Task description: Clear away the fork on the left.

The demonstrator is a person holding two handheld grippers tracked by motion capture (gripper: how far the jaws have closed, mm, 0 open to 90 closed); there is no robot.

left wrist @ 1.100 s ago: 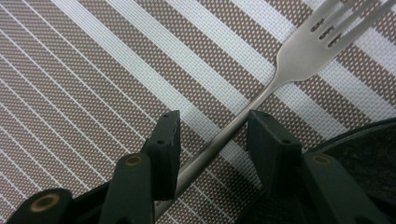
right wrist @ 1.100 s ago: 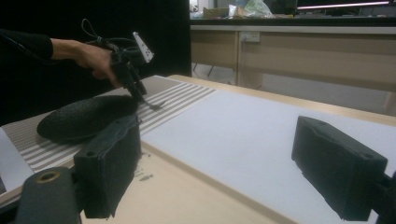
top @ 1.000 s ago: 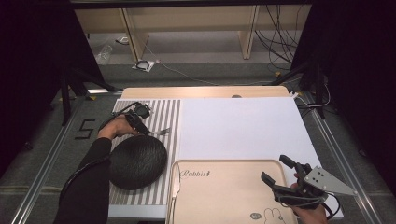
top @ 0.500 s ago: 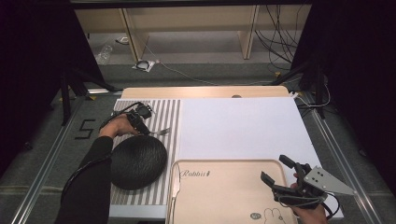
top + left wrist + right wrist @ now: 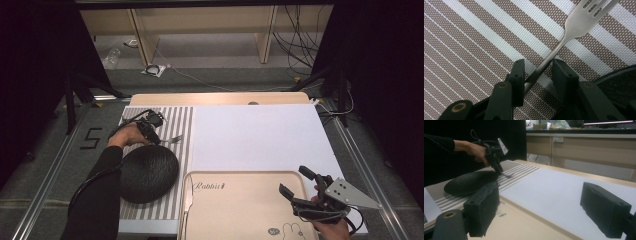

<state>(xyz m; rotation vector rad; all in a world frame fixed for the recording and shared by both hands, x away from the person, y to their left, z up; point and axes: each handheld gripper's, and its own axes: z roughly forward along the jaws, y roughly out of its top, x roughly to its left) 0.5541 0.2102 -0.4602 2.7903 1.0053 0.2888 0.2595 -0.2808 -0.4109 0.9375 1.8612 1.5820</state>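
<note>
Closing in since the earlier frame, the left gripper's [image 5: 536,72] fingers straddle the fork [image 5: 564,40] handle without pinching; right gripper [image 5: 299,186] unmoved, fingers spread.

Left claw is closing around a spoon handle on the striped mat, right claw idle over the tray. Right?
Not a spoon: the left claw has just been closing around a fork handle, as the left gripper view shows by its tines. It does lie on the striped mat, and the right claw is open over the tray.
</note>
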